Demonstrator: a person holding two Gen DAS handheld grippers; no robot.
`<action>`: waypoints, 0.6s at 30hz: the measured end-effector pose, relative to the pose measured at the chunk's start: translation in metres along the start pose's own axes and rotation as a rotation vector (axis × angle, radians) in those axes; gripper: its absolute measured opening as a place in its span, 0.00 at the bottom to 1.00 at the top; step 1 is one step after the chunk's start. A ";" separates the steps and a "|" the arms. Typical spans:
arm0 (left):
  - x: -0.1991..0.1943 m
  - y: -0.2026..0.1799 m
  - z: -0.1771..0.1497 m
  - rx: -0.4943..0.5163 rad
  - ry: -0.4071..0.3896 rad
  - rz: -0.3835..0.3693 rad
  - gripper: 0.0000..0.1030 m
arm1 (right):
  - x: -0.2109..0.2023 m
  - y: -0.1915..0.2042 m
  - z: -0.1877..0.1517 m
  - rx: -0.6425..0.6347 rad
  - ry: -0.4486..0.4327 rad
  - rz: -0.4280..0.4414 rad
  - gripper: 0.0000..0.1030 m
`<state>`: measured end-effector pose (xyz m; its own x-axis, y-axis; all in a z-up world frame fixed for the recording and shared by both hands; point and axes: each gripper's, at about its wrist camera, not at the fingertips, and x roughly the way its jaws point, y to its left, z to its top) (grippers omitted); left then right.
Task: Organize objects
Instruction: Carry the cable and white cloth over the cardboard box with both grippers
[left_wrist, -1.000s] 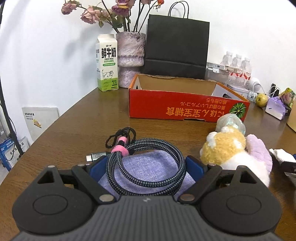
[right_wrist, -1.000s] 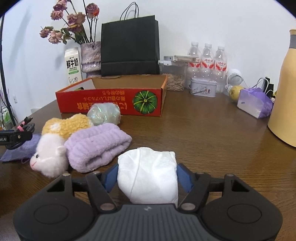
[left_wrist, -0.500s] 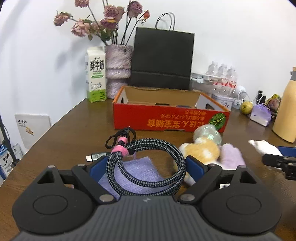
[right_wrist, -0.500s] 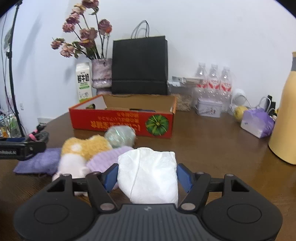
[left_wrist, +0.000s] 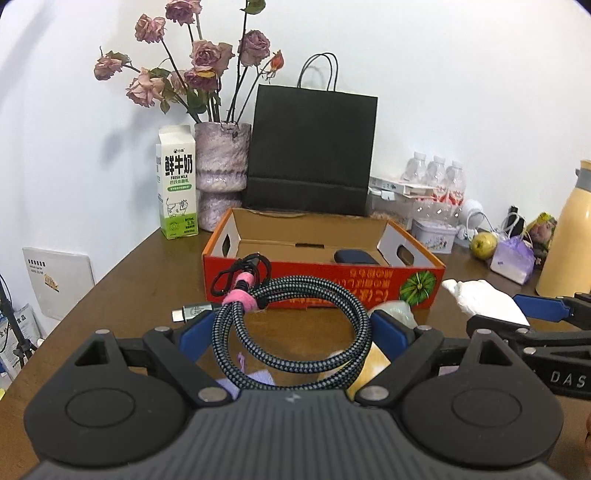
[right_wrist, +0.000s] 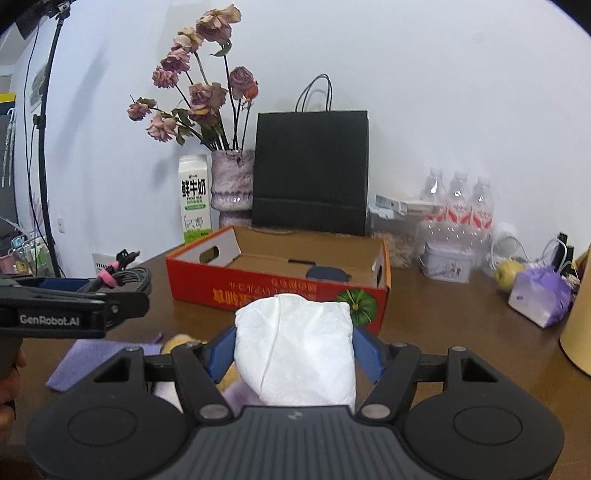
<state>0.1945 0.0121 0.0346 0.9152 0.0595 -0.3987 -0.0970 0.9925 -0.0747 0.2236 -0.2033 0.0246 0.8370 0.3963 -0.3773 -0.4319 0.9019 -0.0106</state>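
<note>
My left gripper (left_wrist: 293, 326) is shut on a coiled braided cable (left_wrist: 354, 314) tied with a pink strap, held above the table in front of the red cardboard box (left_wrist: 321, 286). The box is open at the top, and a dark flat object (left_wrist: 354, 256) lies inside. My right gripper (right_wrist: 295, 349) is shut on a white soft packet (right_wrist: 291, 317), also raised before the box (right_wrist: 258, 291). The two grippers see each other: the left gripper (right_wrist: 110, 291) with the cable (right_wrist: 129, 275), and the white packet (left_wrist: 480, 299) at the right. A purple cloth (right_wrist: 92, 358) and a yellow plush toy (left_wrist: 373, 365) lie below.
Behind the box stand a milk carton (left_wrist: 177, 192), a vase of dried roses (left_wrist: 219, 173) and a black paper bag (left_wrist: 310, 151). To the right are water bottles (right_wrist: 458, 199), a tin (right_wrist: 447, 264), an apple (left_wrist: 484, 245), a purple packet (right_wrist: 539, 295) and a yellow flask (left_wrist: 569, 240).
Both grippers have risen with their loads. The plush toy and the purple cloth have dropped below the fingers, and the inside of the box has come into view.
</note>
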 end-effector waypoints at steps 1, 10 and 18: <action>0.002 -0.001 0.003 -0.003 -0.004 0.001 0.88 | 0.002 0.000 0.003 -0.002 -0.005 0.000 0.65; 0.024 -0.005 0.029 -0.010 -0.039 0.025 0.88 | 0.031 -0.001 0.033 -0.017 -0.039 -0.009 0.65; 0.050 -0.005 0.050 -0.020 -0.055 0.043 0.88 | 0.060 -0.007 0.053 -0.011 -0.059 -0.018 0.65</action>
<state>0.2606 0.0159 0.0605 0.9300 0.1088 -0.3510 -0.1446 0.9865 -0.0773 0.2948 -0.1771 0.0510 0.8628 0.3896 -0.3222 -0.4198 0.9072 -0.0275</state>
